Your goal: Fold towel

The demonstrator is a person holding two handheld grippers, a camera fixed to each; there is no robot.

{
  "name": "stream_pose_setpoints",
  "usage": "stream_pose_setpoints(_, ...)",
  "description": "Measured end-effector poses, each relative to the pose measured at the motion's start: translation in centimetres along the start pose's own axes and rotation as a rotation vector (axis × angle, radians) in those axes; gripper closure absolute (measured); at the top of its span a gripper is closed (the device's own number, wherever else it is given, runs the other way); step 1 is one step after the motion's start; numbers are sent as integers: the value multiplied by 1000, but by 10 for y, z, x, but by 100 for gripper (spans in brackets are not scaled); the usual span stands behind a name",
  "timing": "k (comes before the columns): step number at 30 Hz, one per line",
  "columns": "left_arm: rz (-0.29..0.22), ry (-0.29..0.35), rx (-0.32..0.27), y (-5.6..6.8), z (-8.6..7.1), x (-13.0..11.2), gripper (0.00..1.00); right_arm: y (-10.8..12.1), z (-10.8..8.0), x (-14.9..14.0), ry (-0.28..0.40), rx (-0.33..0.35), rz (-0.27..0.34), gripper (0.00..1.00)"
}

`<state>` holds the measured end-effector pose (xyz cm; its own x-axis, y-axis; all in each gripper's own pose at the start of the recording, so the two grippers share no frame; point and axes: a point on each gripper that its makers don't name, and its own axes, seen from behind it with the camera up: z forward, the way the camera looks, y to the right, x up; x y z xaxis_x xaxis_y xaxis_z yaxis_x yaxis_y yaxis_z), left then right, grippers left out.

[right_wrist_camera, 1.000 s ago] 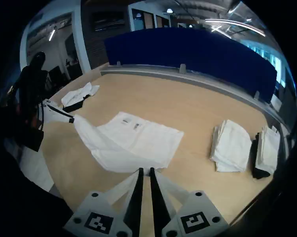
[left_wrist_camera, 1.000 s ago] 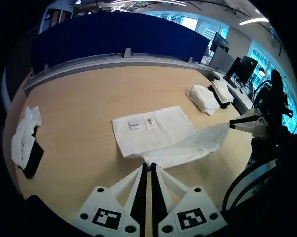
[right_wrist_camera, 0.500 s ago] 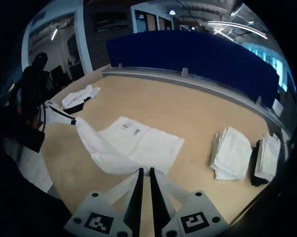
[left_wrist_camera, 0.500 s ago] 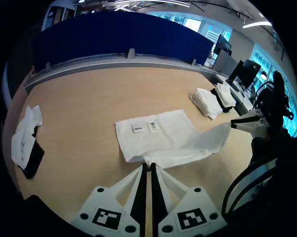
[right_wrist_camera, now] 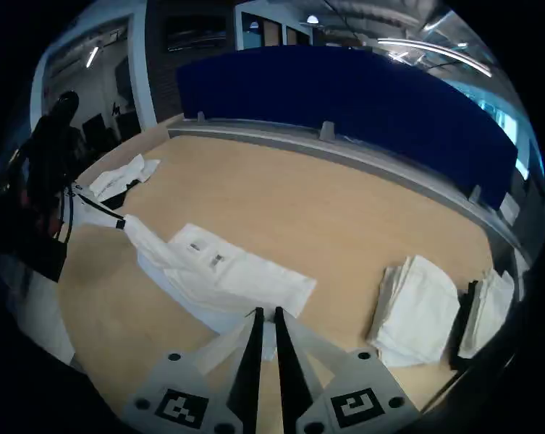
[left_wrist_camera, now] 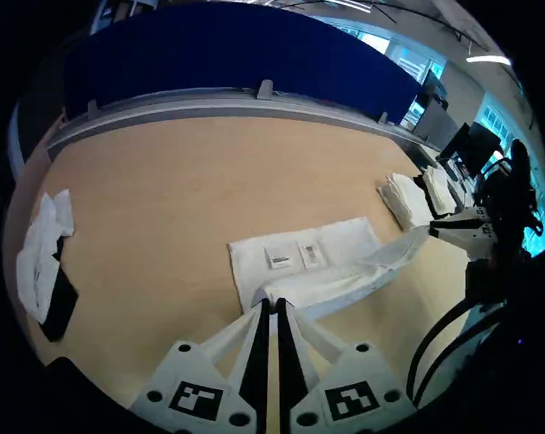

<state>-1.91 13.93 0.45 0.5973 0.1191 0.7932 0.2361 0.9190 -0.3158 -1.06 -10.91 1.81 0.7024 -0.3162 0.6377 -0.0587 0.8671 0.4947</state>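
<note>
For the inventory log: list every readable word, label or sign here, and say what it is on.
No text here is readable.
Two tags on the towel: print too small to read.
Square markers on the left hand-held gripper and right hand-held gripper: black-and-white patterns, no letters.

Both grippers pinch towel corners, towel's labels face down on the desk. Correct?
Not quite: the labels face up, as the left gripper view shows. The left gripper and right gripper do each pinch a corner of the towel on the desk.
</note>
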Motion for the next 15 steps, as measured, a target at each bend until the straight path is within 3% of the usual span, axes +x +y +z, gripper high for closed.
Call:
stream_pose_setpoints(9, 20, -58, 14, -20, 56, 4, 93, 22, 45, -10, -59, -31, 61, 88)
stream_pose_setpoints(15, 23, -72, -4, -21, 71, 2, 93, 26, 55, -20, -80, -40, 83, 88)
